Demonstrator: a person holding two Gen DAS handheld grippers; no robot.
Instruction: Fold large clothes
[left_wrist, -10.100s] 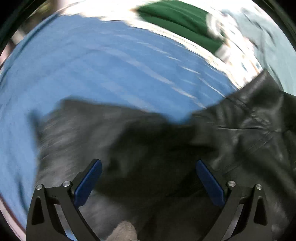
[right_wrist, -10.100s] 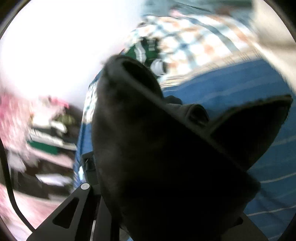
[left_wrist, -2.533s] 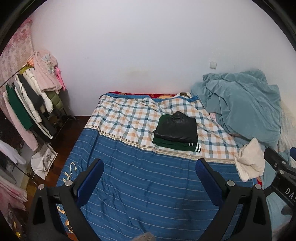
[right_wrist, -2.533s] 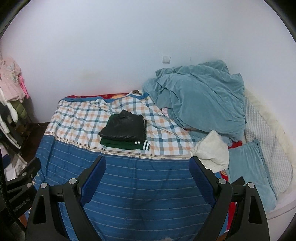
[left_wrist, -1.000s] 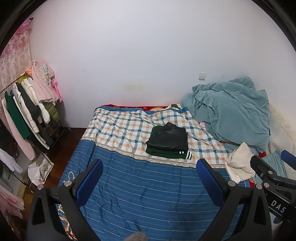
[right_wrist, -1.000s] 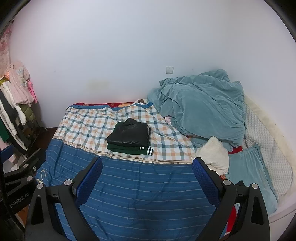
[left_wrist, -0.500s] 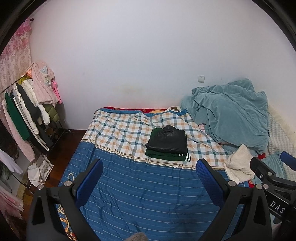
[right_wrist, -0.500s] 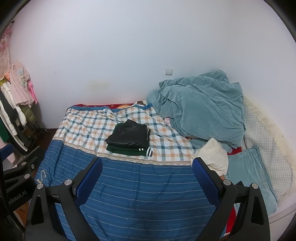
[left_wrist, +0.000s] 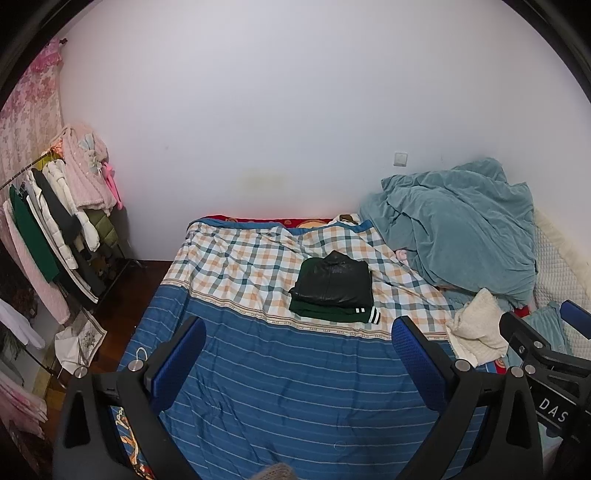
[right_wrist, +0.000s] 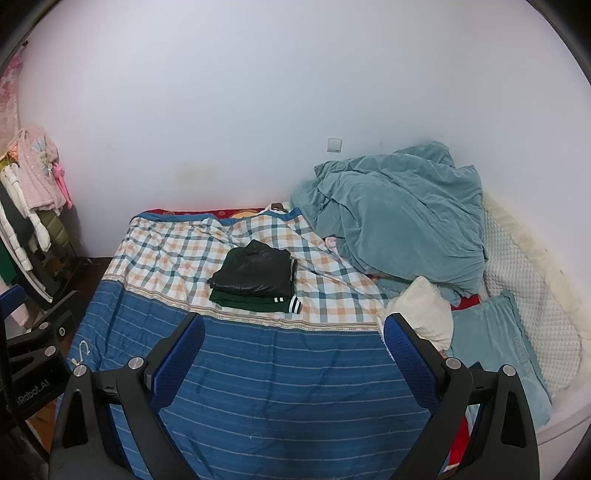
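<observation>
A folded black leather jacket (left_wrist: 334, 278) (right_wrist: 255, 275) lies on top of a folded green garment (left_wrist: 332, 312) (right_wrist: 251, 301) with white cuff stripes. The stack rests on the checked part of the bed cover (left_wrist: 240, 266) (right_wrist: 166, 251). My left gripper (left_wrist: 297, 338) is open and empty, held well back from the stack over the blue striped cover (left_wrist: 280, 387). My right gripper (right_wrist: 293, 332) is also open and empty, just as far from the stack. The right gripper's body shows at the right edge of the left wrist view.
A crumpled teal blanket (left_wrist: 454, 225) (right_wrist: 399, 218) is heaped at the bed's right. A cream cloth (left_wrist: 476, 332) (right_wrist: 421, 314) and a teal pillow (right_wrist: 495, 343) lie near it. A clothes rack (left_wrist: 48, 225) stands at the left over dark wooden floor (left_wrist: 122, 288).
Ten seconds ago both grippers were right at the black jacket, the right one with it in its jaws. It now lies folded on the green garment. Over the last second the views barely shifted.
</observation>
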